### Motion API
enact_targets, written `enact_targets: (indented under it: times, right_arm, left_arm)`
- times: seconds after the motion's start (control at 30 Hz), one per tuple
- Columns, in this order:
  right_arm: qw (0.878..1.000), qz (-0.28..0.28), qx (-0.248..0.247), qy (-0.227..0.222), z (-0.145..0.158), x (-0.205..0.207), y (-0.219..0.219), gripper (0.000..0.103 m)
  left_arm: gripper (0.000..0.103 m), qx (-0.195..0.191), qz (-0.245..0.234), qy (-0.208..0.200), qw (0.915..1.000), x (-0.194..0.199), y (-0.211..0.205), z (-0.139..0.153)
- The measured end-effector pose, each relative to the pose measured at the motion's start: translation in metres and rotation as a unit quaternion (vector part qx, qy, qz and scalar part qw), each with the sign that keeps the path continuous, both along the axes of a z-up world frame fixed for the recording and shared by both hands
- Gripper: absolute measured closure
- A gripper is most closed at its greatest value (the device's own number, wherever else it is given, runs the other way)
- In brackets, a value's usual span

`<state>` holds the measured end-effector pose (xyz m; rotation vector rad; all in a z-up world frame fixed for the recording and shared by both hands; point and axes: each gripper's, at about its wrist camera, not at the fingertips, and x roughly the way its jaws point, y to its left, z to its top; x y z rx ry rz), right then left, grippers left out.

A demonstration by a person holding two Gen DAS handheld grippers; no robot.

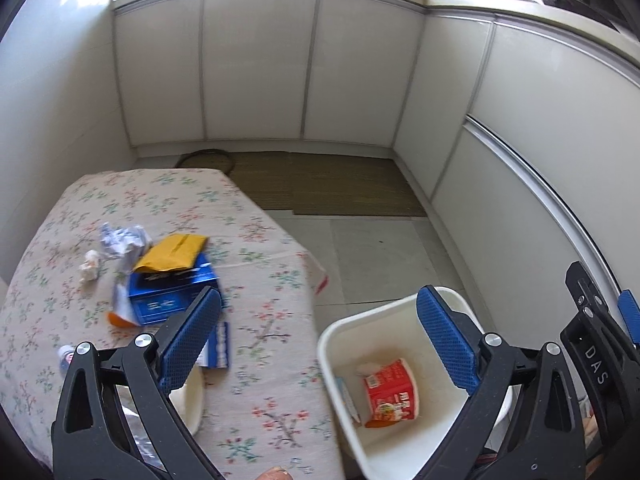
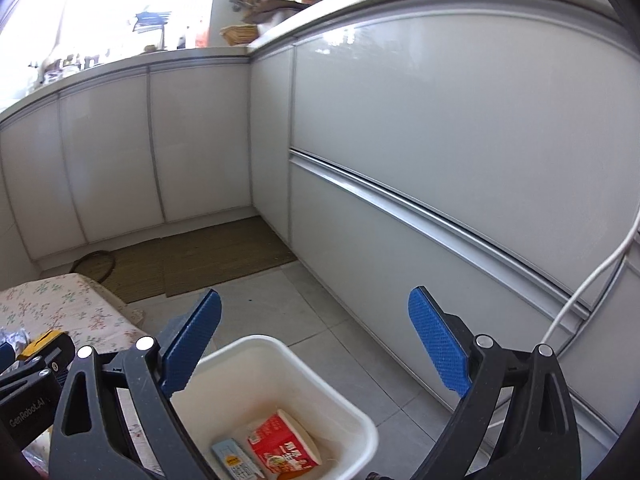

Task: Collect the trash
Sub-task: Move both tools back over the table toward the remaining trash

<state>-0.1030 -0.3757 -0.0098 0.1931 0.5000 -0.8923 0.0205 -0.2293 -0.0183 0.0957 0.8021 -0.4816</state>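
left gripper [image 1: 318, 328]: jaws spread wide, nothing between them, hanging over the table edge and the bin
right gripper [image 2: 314, 336]: jaws wide apart, empty, above the bin
white bin [image 1: 336, 330]: on the floor just beside the table, at 5 o'clock in the left wrist view
in the bin: red cup noodle tub [image 1: 391, 394] on its side, small carton [image 2: 236, 460] beside it
floral-cloth table [image 1: 256, 384]: at 8 o'clock
trash on the table: blue box [image 1: 172, 292], yellow envelope [image 1: 172, 254] lying on it, crumpled wrapper [image 1: 120, 240] at 10 o'clock
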Motion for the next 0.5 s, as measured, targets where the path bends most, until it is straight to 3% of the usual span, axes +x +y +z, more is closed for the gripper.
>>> enact_targets:
  times: [0.5]
  right_arm:
    - [0.997, 0.078, -0.017, 0.015, 0.001, 0.049, 0.067, 0.011]
  left_arm:
    - [0.009, 0.006, 0.076, -0.003, 0.9971, 0.031, 0.075, 0.006]
